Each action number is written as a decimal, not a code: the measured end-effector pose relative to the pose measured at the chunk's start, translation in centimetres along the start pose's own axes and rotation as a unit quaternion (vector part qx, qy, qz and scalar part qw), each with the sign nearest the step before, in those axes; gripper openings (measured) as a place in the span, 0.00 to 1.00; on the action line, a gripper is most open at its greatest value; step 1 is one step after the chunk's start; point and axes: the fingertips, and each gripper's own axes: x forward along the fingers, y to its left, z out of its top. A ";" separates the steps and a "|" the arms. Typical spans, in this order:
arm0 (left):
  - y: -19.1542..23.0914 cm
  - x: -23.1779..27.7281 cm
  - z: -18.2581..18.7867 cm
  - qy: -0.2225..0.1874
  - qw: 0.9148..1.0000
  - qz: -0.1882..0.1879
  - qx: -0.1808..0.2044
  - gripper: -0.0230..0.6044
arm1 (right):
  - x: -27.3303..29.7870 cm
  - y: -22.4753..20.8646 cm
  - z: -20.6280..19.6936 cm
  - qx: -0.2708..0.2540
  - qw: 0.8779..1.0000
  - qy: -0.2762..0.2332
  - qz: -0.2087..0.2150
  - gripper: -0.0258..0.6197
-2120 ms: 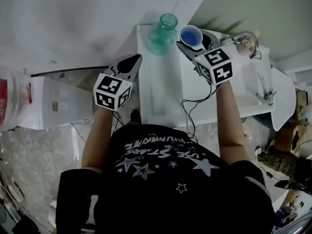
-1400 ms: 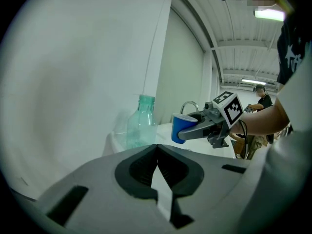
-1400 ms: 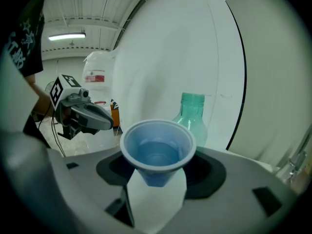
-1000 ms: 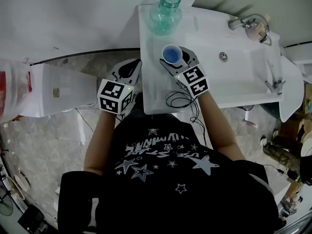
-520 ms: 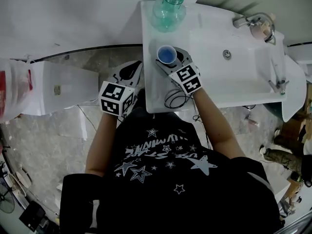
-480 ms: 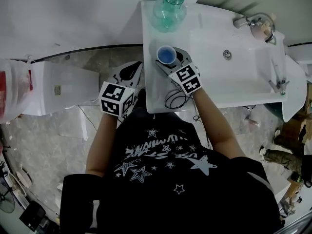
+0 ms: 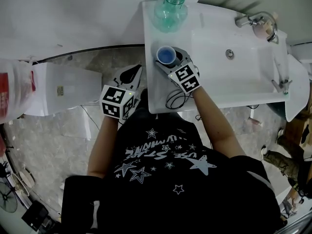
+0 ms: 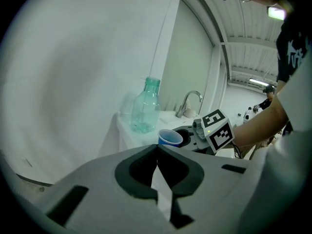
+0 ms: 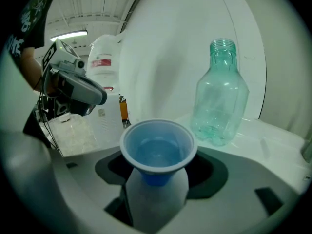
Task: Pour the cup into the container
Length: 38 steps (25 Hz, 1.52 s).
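Bottle (image 7: 170,11) beyond cup (image 7: 166,56), faucet (image 7: 253,21) aside

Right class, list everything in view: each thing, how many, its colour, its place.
blue plastic cup: one, blue, upright between the right claw's jaws.
clear green plastic bottle: one, green, uncapped, counter's far end.
white counter: one, white, left of basin.
white sink basin: one, white, chrome tap at far edge.
white box: one, white, left of counter.
left claw: one, grey, jaws together, empty.
right claw: one, grey, jaws around the cup, just been opening; contact unclear.
black starred T-shirt: one, black, head view's bottom.
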 end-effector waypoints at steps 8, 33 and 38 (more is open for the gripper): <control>-0.9 0.1 0.5 -0.002 1.000 0.003 0.005 0.05 | -1.7 -0.1 0.2 0.015 1.000 -0.016 -0.008 0.57; -8.0 -2.4 -1.0 -0.028 0.999 0.007 0.019 0.05 | -13.9 -0.3 0.6 0.053 0.990 -0.087 -0.095 0.05; -7.8 -4.7 -1.6 -0.032 0.999 -0.019 0.022 0.05 | -15.3 0.8 0.5 0.061 0.984 -0.073 -0.150 0.05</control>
